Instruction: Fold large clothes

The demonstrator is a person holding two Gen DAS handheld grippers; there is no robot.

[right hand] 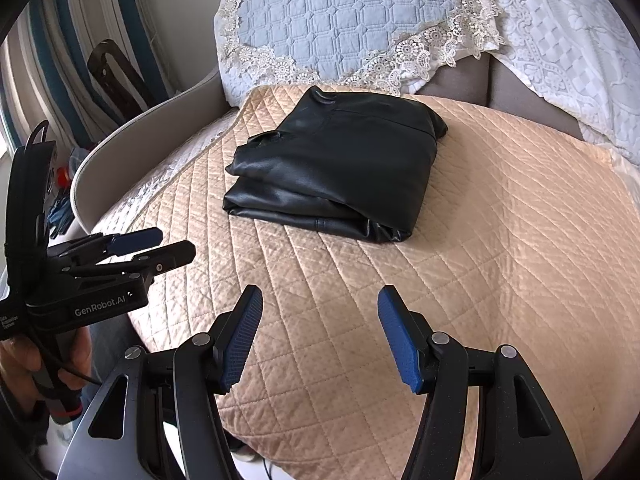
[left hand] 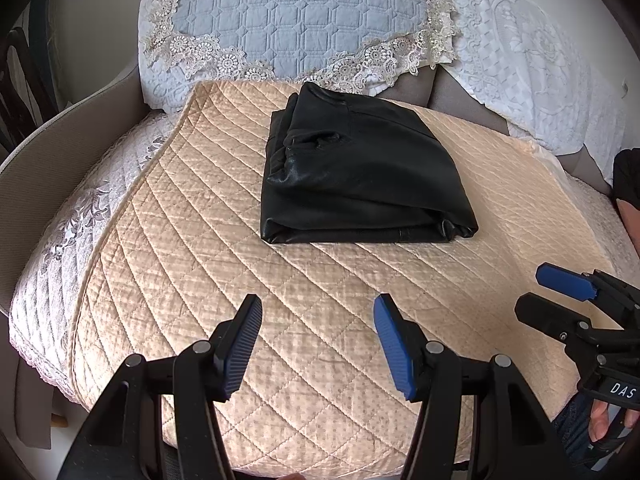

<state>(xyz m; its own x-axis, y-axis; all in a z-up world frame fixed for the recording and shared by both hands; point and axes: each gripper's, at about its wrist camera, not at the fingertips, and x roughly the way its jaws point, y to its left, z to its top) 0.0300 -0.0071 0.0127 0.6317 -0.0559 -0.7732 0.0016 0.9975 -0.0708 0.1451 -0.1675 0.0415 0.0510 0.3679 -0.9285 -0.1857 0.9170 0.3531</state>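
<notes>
Both grippers hang with jaws apart and nothing between them: the left gripper (left hand: 318,344) beside the right gripper (right hand: 320,338), tilted down over the quilted beige cover (left hand: 168,248). Well ahead of their fingertips lies the folded black garment (left hand: 360,176), a flat bundle, its long axis running away towards the lace-edged blue cushion (left hand: 296,12).

Left gripper (left hand: 318,344): black linkage arms, silver round pivot screws, ribbed blue pads; side of body reads "GenRobot.AI" in white, black cable trailing beside its handle, red ring at handle base. Right gripper (right hand: 320,336): same black frame, blue pads, silver screws, white "DAS" lettering. Dark sleeve (left hand: 628,176).
</notes>
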